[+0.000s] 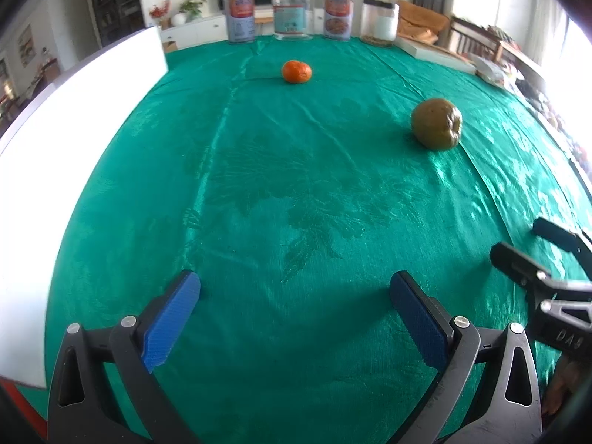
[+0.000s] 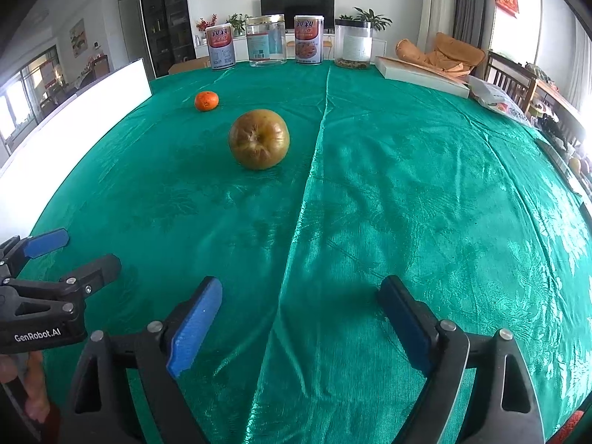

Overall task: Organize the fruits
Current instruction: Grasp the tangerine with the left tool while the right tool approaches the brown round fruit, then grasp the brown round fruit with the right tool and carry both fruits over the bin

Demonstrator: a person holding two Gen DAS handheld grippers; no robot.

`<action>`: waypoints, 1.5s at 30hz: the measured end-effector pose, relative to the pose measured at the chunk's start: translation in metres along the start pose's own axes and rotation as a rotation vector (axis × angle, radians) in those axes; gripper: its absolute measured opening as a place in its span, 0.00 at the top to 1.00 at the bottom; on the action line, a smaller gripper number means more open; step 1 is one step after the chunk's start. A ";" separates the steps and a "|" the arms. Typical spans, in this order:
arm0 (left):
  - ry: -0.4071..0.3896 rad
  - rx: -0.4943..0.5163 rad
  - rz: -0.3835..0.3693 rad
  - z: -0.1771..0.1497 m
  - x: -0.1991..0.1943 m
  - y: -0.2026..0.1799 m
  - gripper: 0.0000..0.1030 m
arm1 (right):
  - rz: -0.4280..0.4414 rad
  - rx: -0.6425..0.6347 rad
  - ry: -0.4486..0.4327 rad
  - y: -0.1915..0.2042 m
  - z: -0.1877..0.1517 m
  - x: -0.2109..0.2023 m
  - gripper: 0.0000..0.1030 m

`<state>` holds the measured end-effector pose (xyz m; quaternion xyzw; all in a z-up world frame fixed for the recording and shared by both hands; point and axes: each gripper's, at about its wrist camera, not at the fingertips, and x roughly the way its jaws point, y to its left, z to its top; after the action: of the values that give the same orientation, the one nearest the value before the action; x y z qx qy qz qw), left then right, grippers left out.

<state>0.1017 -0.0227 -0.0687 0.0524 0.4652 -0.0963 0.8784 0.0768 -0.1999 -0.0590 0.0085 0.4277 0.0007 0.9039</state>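
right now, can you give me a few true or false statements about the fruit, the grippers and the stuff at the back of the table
1. The orange lies farther from the grippers than the green-brown fruit. True.
2. The right gripper is closed on the orange. False: its fingers are apart with only the green tablecloth between them.
3. The left gripper holds nothing. True.
4. The two fruits touch each other. False: bare cloth separates them.
5. Four containers stand in a row at the far edge. True: two cans and two clear jars.
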 end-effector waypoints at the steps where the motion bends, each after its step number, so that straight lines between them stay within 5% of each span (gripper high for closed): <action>1: 0.051 0.020 -0.024 0.007 0.002 0.001 0.02 | 0.020 0.018 0.019 -0.004 0.004 0.000 0.15; 4: 0.200 0.033 -0.160 0.046 0.007 0.013 0.03 | 0.147 0.095 0.124 -0.021 0.030 0.005 0.15; 9: 0.441 -0.069 -0.327 0.155 0.033 0.041 0.03 | 0.282 0.110 0.332 -0.036 0.109 0.018 0.15; 15: 0.504 -0.150 -0.215 0.250 0.085 0.049 0.03 | 0.342 0.178 0.436 -0.045 0.171 0.035 0.15; 24: 0.567 -0.175 -0.128 0.256 0.153 0.028 0.06 | 0.353 0.245 0.532 -0.059 0.166 0.063 0.15; 29: 0.540 -0.126 -0.097 0.260 0.156 0.021 0.71 | 0.324 0.204 0.531 -0.056 0.178 0.066 0.15; 36: 0.485 -0.141 -0.115 0.264 0.143 0.023 0.72 | 0.275 0.057 0.561 -0.010 0.202 0.076 0.16; 42: 0.460 -0.134 -0.137 0.252 0.113 0.039 0.72 | 0.219 -0.066 0.650 0.029 0.203 0.100 0.26; 45: 0.449 -0.147 -0.149 0.244 0.102 0.048 0.72 | 0.153 -0.095 0.697 0.035 0.193 0.115 0.55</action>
<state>0.3649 -0.0324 -0.0156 -0.0261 0.6571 -0.1124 0.7449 0.2993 -0.1666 -0.0249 -0.0023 0.7077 0.0911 0.7006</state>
